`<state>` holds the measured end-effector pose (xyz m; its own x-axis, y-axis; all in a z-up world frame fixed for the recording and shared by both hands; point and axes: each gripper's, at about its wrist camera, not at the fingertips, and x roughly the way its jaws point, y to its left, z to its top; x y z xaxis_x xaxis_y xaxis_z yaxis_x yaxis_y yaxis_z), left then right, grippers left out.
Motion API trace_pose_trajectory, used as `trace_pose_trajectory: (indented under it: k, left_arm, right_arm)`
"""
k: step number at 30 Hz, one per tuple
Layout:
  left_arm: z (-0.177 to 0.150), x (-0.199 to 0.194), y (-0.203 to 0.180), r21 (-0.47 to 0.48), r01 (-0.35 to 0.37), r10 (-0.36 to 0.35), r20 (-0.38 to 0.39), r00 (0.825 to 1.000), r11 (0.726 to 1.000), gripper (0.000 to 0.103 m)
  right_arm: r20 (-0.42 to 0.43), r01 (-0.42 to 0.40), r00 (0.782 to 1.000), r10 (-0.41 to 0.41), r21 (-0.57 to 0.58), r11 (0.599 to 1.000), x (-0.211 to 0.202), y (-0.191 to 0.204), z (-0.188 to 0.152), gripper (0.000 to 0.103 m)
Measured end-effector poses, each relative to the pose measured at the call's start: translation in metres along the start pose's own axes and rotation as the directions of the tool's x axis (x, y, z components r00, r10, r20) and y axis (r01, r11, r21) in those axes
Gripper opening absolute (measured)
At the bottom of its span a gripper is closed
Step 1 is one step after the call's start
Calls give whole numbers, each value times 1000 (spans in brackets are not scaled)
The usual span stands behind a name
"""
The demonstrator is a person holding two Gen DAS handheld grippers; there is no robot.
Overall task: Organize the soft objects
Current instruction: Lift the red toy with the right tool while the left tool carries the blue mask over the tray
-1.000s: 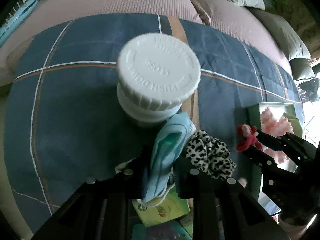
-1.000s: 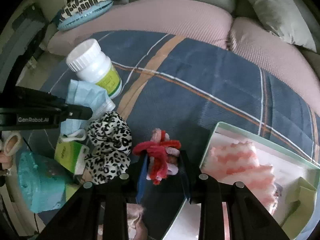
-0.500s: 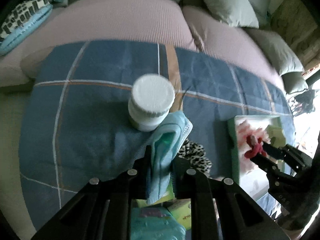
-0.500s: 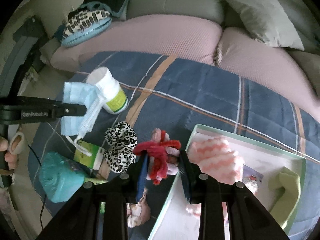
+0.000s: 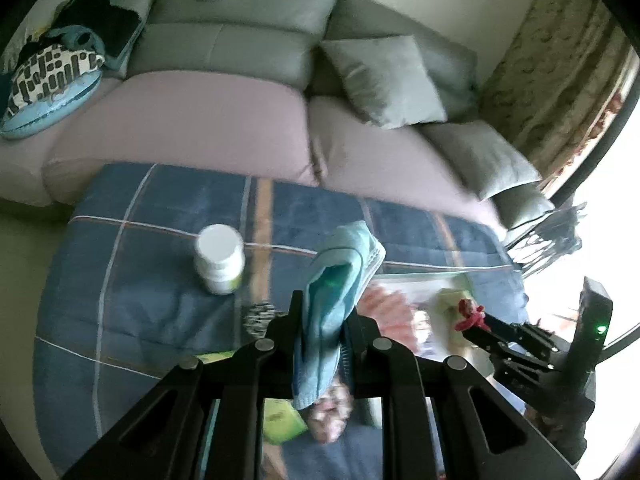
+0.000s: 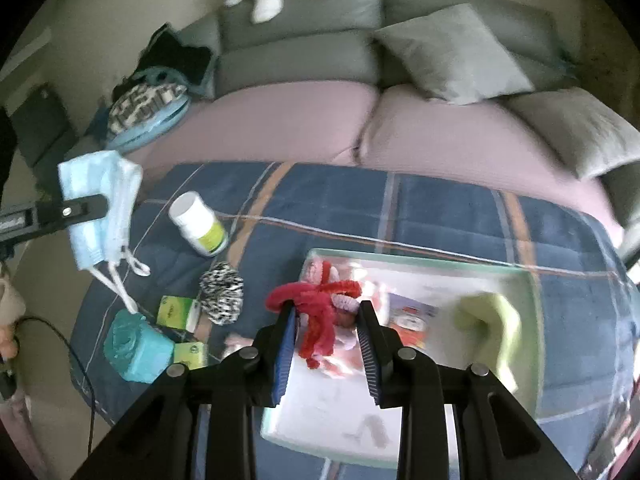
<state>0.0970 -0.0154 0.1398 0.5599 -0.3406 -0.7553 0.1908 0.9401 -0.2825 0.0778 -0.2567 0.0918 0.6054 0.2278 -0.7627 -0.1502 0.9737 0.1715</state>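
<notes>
1. A light blue face mask (image 5: pixel 334 304) is pinched between the pressed-together jaws of the left gripper (image 5: pixel 323 320), held in the air above the plaid blanket (image 5: pixel 140 288); ear loops hang down in the right wrist view (image 6: pixel 120 276).
2. A red and pink pipe-cleaner toy (image 6: pixel 320 312) is clamped by the right gripper (image 6: pixel 326 320), held over the near left part of the pale green tray (image 6: pixel 400 258).
3. A pink ruffled item and a yellow-green soft piece (image 6: pixel 492 320) are seen lying in the tray; detail is blurred.
4. A white pill bottle (image 6: pixel 198 224) is left upright on the blanket, far left of the tray.
5. A leopard-print scrunchie (image 6: pixel 222 298), green packets (image 6: pixel 176 312) and a teal pack (image 6: pixel 136 350) are seen left of the tray.
6. A sofa (image 5: pixel 224 120) with grey cushions is seen beyond the blanket.
</notes>
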Motion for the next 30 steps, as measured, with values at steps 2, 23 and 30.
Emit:
trace_pose_trajectory:
  k: [2, 23, 30]
  left_arm:
    - [-5, -7, -12, -5, 29, -28, 17, 999, 1000, 16]
    - [-65, 19, -112, -44, 148, -149, -39, 988, 988, 16]
    - [-74, 37, -131, -27, 119, -121, -92, 988, 992, 16]
  right_arm:
    - [14, 29, 999, -29, 31, 999, -12, -14, -8, 32]
    - [43, 119, 990, -135, 264, 957, -64, -122, -77, 32]
    - [33, 117, 991, -132, 287, 951, -59, -138, -89, 32]
